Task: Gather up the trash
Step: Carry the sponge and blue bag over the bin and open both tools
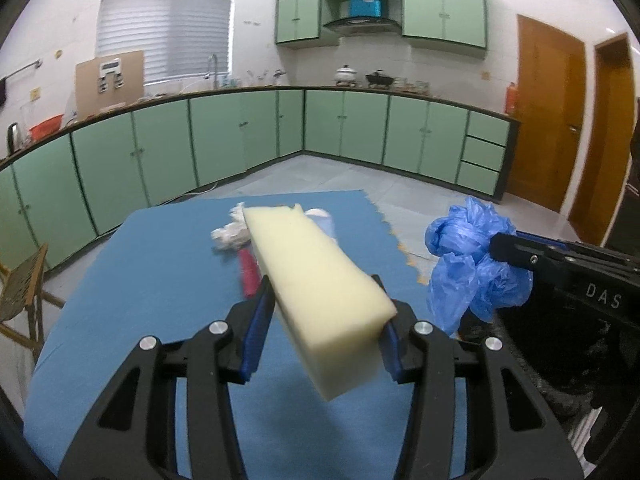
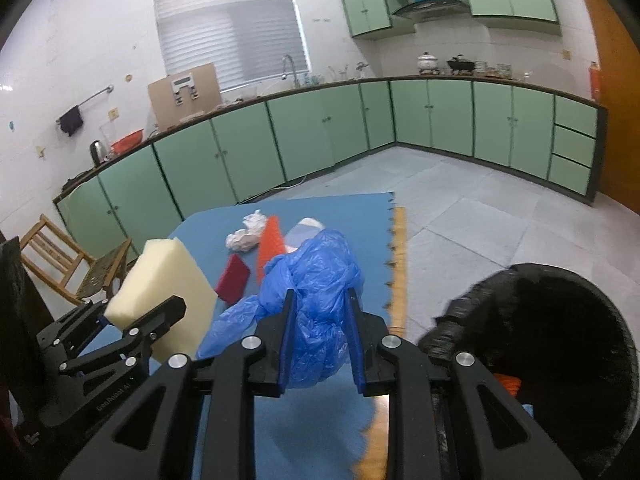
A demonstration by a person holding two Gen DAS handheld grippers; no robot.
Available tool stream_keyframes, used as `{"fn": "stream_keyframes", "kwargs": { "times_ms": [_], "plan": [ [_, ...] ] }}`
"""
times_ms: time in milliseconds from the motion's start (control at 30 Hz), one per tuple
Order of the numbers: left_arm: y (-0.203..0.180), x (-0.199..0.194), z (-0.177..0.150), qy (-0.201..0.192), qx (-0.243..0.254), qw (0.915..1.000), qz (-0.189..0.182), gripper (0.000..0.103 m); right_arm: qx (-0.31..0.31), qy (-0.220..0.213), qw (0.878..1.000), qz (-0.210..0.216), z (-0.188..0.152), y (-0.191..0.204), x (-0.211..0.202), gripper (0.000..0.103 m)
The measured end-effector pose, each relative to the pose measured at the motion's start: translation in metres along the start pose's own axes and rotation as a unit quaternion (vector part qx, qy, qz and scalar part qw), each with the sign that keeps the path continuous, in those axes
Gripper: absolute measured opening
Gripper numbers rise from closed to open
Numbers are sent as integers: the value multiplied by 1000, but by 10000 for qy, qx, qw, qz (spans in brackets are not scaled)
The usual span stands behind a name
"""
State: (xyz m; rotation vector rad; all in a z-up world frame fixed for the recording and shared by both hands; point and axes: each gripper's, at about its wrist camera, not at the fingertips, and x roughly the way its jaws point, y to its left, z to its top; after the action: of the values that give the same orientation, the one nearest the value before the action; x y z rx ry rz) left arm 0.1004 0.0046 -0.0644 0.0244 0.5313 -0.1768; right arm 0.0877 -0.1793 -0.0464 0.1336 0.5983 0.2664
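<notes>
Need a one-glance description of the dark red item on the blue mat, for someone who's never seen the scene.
Start at the blue mat on the kitchen floor. Near its middle lies a small pile of trash; the dark red piece is its nearest item, beside the orange strip and in front of the crumpled white paper. It is the only flat, deep-red rectangle there.

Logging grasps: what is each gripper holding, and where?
Left gripper clamps the foam block near its end; right gripper pinches the blue plastic bag around its bunched middle.
</notes>
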Motion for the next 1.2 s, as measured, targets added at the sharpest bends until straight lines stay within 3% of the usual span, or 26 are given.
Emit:
{"fn": "stream_keyframes", "kwargs": {
  "times_ms": [367,733,1000,1200],
  "plan": [
    [-76,4,5,-127,425,9964,-723,45,374,-278,9966,-685,-12,-58,-56,23],
    [-152,22,11,-76,664,9875,-1428,46,799,-553,9835,-1529,-22,-124,-104,23],
    [-200,38,13,-175,878,9813,-1704,46,926,-633,9734,-1999,-29,-162,-122,23],
    [-226,53,10,-158,950,9793,-1782,47,1062,-616,9699,-2102,-38,-184,-117,23]
  ]
}}
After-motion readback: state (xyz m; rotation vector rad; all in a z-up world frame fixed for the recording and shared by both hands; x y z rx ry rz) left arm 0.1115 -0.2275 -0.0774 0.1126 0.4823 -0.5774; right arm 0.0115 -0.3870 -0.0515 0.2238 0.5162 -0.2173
